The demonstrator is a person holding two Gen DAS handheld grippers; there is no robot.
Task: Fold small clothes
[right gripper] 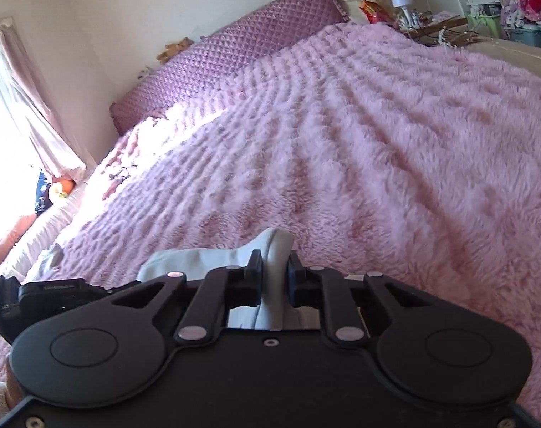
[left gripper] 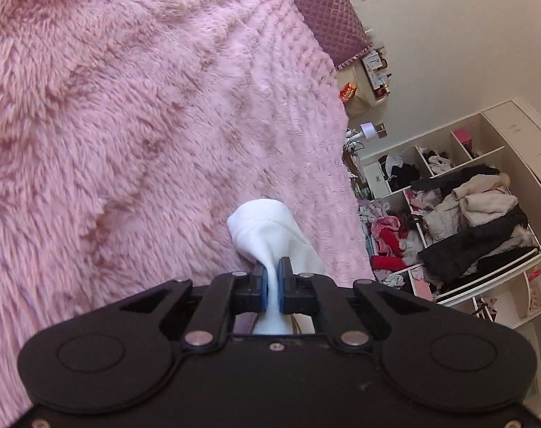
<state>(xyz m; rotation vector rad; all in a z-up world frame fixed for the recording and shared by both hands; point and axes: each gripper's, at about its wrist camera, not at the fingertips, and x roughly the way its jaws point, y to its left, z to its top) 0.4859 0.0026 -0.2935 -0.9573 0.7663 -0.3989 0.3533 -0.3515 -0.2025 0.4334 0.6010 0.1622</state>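
My left gripper (left gripper: pixel 273 267) is shut on a small white garment (left gripper: pixel 266 228), which bunches out ahead of the blue-padded fingers above the pink fluffy blanket (left gripper: pixel 145 125). My right gripper (right gripper: pixel 274 260) is shut on a pale grey-white cloth (right gripper: pixel 275 246); the cloth runs back between the fingers and spreads to the left (right gripper: pixel 184 260) over the blanket (right gripper: pixel 377 142). In the right wrist view the other gripper's black body (right gripper: pixel 49 296) shows at the lower left. Whether both hold the same garment cannot be told.
The blanket covers a bed with a purple quilted headboard (right gripper: pixel 234 57). White shelves (left gripper: pixel 477 214) stuffed with coats and clothes stand beyond the bed's edge. A nightstand with a white lamp (right gripper: pixel 400 1) is by the headboard. A curtained window (right gripper: pixel 20 107) is at the left.
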